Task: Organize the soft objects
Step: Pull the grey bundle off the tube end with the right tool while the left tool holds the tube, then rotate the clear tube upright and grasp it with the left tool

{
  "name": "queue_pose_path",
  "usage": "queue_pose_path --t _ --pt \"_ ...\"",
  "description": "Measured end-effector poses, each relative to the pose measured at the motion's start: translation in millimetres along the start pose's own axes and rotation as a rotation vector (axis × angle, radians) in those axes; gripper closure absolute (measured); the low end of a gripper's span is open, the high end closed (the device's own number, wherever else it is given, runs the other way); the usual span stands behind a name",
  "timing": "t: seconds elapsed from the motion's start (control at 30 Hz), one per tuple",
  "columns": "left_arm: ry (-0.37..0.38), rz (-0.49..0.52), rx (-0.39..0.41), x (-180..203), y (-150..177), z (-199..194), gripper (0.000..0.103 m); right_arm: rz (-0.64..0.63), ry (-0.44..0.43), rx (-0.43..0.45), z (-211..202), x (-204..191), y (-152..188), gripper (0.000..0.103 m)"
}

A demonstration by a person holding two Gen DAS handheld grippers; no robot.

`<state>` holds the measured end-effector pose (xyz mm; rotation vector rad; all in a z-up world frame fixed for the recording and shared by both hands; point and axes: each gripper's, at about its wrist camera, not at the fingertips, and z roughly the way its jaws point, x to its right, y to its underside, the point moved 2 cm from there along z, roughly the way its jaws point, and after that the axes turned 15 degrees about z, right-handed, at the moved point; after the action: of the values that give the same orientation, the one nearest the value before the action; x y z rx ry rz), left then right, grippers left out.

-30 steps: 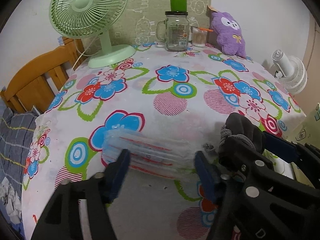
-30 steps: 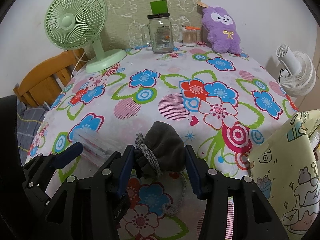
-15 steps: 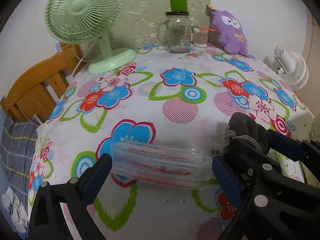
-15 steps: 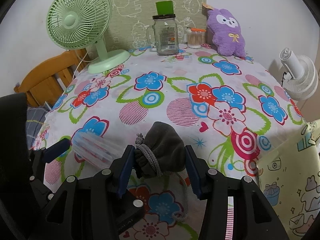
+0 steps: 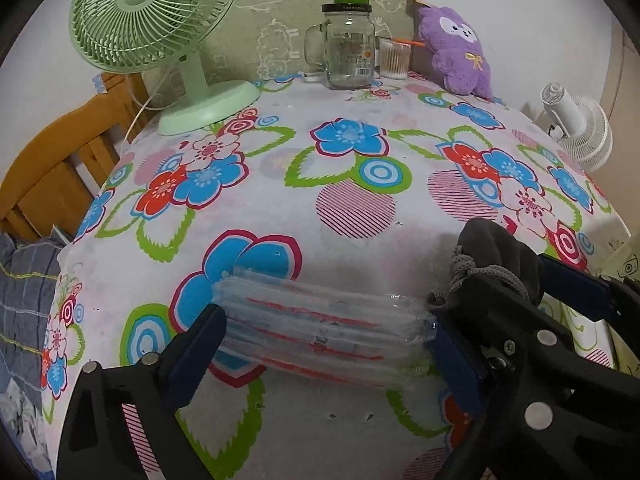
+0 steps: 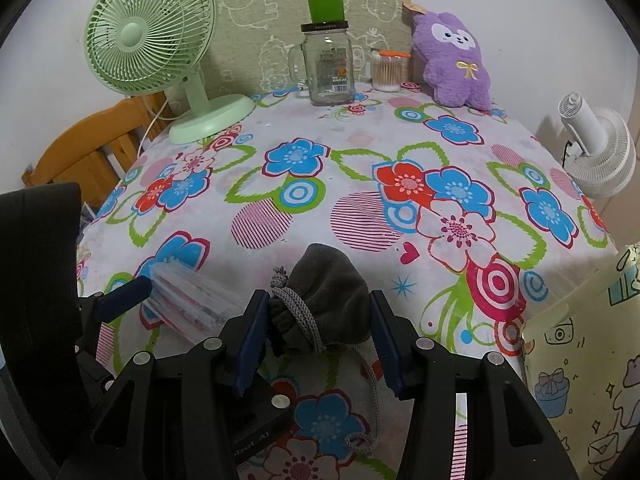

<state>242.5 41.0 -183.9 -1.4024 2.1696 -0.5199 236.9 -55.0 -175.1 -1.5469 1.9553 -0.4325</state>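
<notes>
My left gripper is shut on a clear plastic pack with red stripes, its blue pads pressing both ends, just above the flowered tablecloth. The pack also shows in the right wrist view. My right gripper is shut on a dark grey drawstring pouch, its cord hanging down toward the cloth. The pouch shows at the right of the left wrist view. A purple plush toy sits at the far right of the table.
A green desk fan stands at the far left. A glass mug jar with a green cup on top and a cotton swab tub stand at the back. A white fan and a printed yellow bag are to the right, a wooden chair to the left.
The left jaws, open around the pack earlier, have closed on its two ends. The right gripper has stayed shut on the pouch, and both have shifted slightly over the table.
</notes>
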Motion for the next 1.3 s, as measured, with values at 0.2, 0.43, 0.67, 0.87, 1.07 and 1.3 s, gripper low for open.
queue_pose_path --t 0.2,0.43,0.67,0.87,1.07,1.3 --pt "0.006 0.016 0.013 3 0 -6 0.020 0.006 0.000 -0.001 -3 2 0 0.049" --pt "0.007 0.014 0.018 3 2 -8 0.020 -0.003 -0.002 -0.004 -6 0 2 0.049" --pt "0.003 -0.018 -0.012 -4 17 -17 0.018 -0.051 -0.045 -0.038 -10 -11 11 0.050" --pt "-0.023 -0.039 -0.026 -10 30 -30 0.017 -0.092 -0.102 -0.068 -16 -23 23 0.049" --pt "0.007 -0.077 -0.008 -8 29 -42 0.011 -0.097 -0.112 -0.047 -29 -20 20 0.050" --pt "0.000 -0.123 -0.041 -1 16 -29 0.012 -0.070 -0.095 -0.012 -31 -8 8 0.050"
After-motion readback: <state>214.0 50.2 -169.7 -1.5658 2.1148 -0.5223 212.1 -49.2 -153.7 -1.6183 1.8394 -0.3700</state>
